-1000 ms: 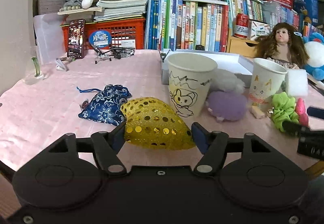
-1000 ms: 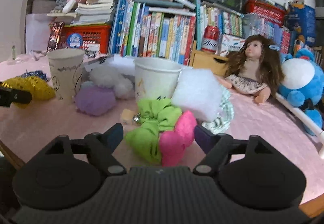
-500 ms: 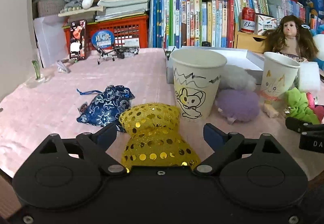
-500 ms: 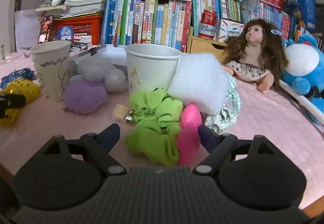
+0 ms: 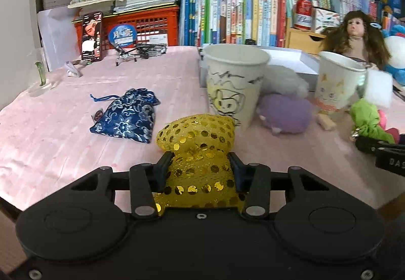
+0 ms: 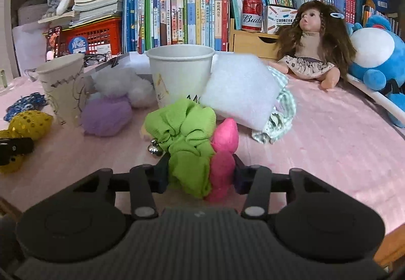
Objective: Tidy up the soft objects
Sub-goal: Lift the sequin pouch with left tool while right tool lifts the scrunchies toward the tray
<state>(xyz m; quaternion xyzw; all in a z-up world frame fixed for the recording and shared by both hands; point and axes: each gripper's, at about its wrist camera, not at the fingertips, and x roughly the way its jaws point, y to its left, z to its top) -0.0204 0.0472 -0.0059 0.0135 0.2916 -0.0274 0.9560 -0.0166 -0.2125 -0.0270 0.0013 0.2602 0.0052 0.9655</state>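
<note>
The left hand-held gripper [image 5: 200, 167] had closed since half a second before: its fingers, then spread wide on either side of the yellow sequin pouch [image 5: 197, 150], now pinched the pouch's middle, squeezing it into a waist. The pouch's upper lobe bulged out at 12 o'clock from the fingers and seemed to lie just in front of the mouse-drawing paper cup [image 5: 234, 85]. At 10 o'clock lay the blue brocade pouch [image 5: 126, 116], apart from the grasp, on the pink surface [image 5: 63, 140].

The right hand-held gripper [image 6: 200, 174] had made the same change. Its fingers, open a moment earlier, now pressed together on two things at once: the green scrunchie [image 6: 184, 138] and the pink soft piece [image 6: 224, 150] beside it. At 12 o'clock stood the cat-drawing paper cup [image 6: 179, 77], with the white foam block [image 6: 240, 92] leaning against it at 1 o'clock and the purple pom-pom [image 6: 107, 115] at 10 o'clock. A small bell [image 6: 155, 148] lay by the scrunchie at 9 o'clock.

Both grasps appeared secured, so the sorting had likely passed from reaching to carrying; the cups were probably the destinations. The double grasp on the right could let one piece slip.
</note>
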